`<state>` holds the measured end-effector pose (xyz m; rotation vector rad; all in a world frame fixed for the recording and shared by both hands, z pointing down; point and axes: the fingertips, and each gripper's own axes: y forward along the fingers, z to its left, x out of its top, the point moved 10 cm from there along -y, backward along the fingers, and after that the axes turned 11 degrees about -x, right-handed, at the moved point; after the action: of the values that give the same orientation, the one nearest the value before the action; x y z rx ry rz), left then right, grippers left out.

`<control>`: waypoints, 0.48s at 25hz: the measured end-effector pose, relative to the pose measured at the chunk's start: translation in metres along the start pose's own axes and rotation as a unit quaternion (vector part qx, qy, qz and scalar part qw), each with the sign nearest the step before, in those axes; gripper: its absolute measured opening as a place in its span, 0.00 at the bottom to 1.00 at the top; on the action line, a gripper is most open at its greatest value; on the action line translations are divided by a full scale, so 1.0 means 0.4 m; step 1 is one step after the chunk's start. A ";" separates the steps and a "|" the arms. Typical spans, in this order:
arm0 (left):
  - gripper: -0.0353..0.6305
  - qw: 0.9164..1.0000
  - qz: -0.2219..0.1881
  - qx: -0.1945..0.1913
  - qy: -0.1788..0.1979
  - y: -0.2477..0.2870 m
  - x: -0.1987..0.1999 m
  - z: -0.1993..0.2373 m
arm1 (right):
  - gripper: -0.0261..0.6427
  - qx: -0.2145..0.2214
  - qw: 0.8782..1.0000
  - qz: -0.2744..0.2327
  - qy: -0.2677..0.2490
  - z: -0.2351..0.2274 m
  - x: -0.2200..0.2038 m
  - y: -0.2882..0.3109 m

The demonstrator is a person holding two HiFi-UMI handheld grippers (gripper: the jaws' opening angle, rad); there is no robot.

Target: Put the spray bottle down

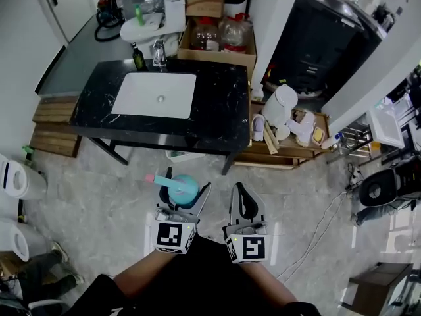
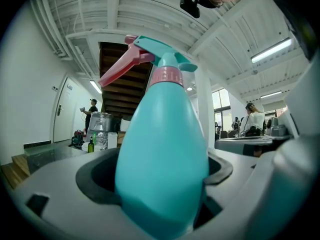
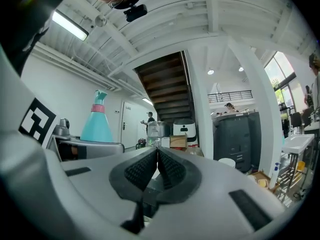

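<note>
A teal spray bottle (image 1: 183, 189) with a pink trigger sits in my left gripper (image 1: 185, 195), which is shut on its body. In the left gripper view the spray bottle (image 2: 164, 154) fills the middle, upright between the grey jaws, pink trigger pointing left. My right gripper (image 1: 243, 201) hangs just right of it, shut with nothing between its pads; in the right gripper view the ribbed pads (image 3: 172, 171) meet at the tip and the spray bottle (image 3: 97, 121) shows at the left. Both grippers hover over the floor in front of a black marble counter (image 1: 217, 104) with a white sink (image 1: 154, 95).
A green bottle (image 1: 139, 58) and a faucet (image 1: 158, 50) stand at the counter's back edge. Cardboard boxes (image 1: 217, 41) with jugs sit behind it. A low wooden tray (image 1: 284, 151) with white items lies to the right. White bins (image 1: 18, 182) stand at the left, cables (image 1: 325, 221) at the right.
</note>
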<state>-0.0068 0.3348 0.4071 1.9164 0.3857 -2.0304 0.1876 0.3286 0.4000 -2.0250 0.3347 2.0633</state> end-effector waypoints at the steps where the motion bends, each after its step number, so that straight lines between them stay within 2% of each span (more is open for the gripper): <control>1: 0.73 1.000 -0.002 0.002 -0.002 0.009 -0.001 0.015 | 0.06 0.004 1.000 -0.001 -0.001 0.005 -0.002 0.018; 7: 0.73 1.000 0.014 -0.010 -0.009 0.080 -0.030 0.106 | 0.06 0.030 0.999 0.023 -0.007 0.037 -0.022 0.148; 12: 0.73 1.000 0.027 -0.011 -0.011 0.135 -0.039 0.170 | 0.06 0.020 1.000 0.017 -0.012 0.047 -0.011 0.247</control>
<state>-0.0457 0.2587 0.4281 1.8706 0.3456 -2.0036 0.1381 0.2410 0.4051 -1.9823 0.4051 2.0828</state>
